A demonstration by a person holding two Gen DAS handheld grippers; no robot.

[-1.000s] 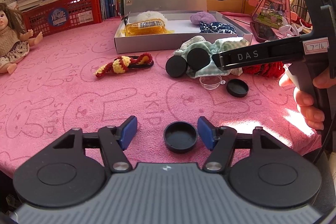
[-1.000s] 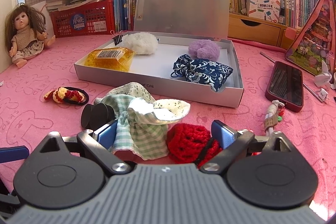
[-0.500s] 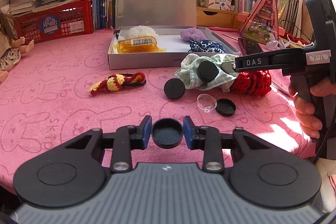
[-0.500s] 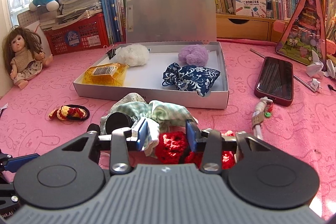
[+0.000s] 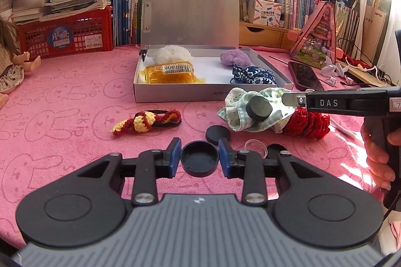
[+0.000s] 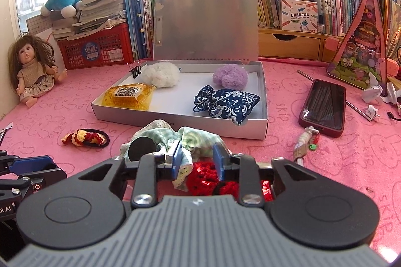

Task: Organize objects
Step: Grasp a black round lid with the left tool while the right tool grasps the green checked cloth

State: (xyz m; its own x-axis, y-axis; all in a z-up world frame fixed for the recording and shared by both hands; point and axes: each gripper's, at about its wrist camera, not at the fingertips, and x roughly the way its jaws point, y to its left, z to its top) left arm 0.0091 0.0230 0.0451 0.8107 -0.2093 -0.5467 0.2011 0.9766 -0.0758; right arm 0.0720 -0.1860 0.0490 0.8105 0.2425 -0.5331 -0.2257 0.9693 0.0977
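Observation:
My left gripper (image 5: 199, 158) is shut on a round black cap (image 5: 199, 161) and holds it above the pink cloth. My right gripper (image 6: 196, 159) is shut on the green checked cloth pouch (image 6: 193, 138), lifted with a red crocheted piece (image 6: 208, 179) under it; the pouch also shows in the left wrist view (image 5: 253, 108). A black disc (image 5: 259, 108) clings to the pouch. The open white box (image 6: 253, 128) holds a blue floral pouch (image 6: 225, 104), a yellow packet (image 6: 129, 95), a white pom (image 6: 160, 74) and a purple pom (image 6: 230, 76).
On the cloth lie a black disc (image 5: 217, 134), a clear cap (image 5: 255, 145), another black cap (image 5: 275, 149) and a red-yellow crocheted hair tie (image 5: 147, 120). A phone (image 6: 324, 106) lies right of the box. A doll (image 6: 31, 71) sits far left. Books and a red crate (image 6: 100, 46) line the back.
Both grippers closed from open: the left on the black cap, the right on the checked pouch. Both have since lifted their loads off the cloth.

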